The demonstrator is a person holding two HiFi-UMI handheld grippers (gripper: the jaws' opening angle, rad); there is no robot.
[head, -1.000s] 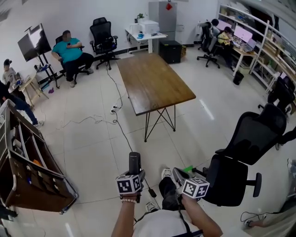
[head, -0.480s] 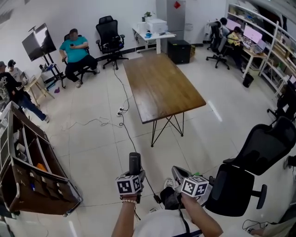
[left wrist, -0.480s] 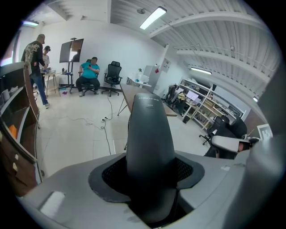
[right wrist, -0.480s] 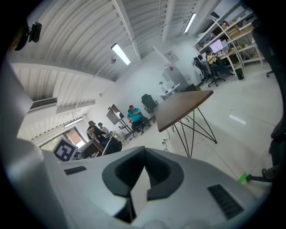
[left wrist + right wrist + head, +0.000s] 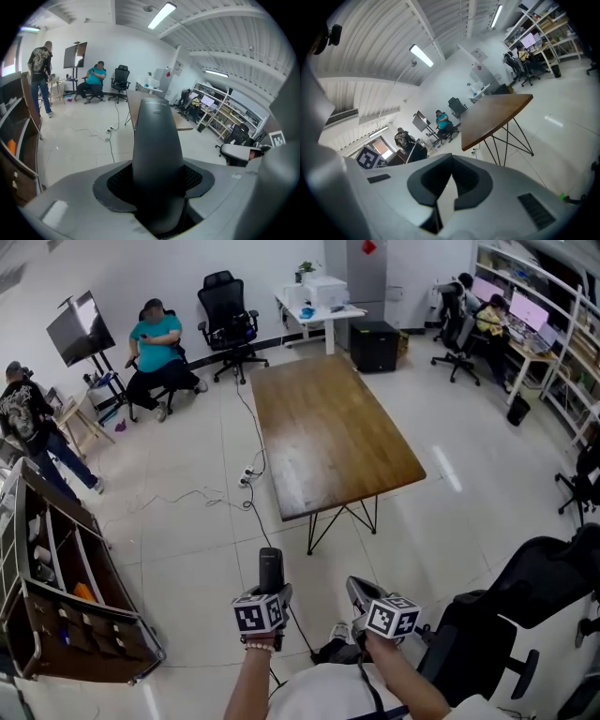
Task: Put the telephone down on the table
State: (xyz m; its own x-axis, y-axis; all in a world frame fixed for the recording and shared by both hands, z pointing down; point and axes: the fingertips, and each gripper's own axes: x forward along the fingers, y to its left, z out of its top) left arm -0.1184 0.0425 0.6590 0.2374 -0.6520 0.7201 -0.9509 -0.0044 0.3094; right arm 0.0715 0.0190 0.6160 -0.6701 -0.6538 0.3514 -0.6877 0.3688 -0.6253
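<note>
Telephone point(image 5: 271, 566) lengthwise in left tongs point(image 5: 270, 589), tip toward table point(image 5: 328, 427).

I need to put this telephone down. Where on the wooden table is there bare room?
The whole wooden table top shows bare, from the near edge above its black legs to the far end. The floor to its left is crowded with cables; a black office chair stands at the right.
</note>
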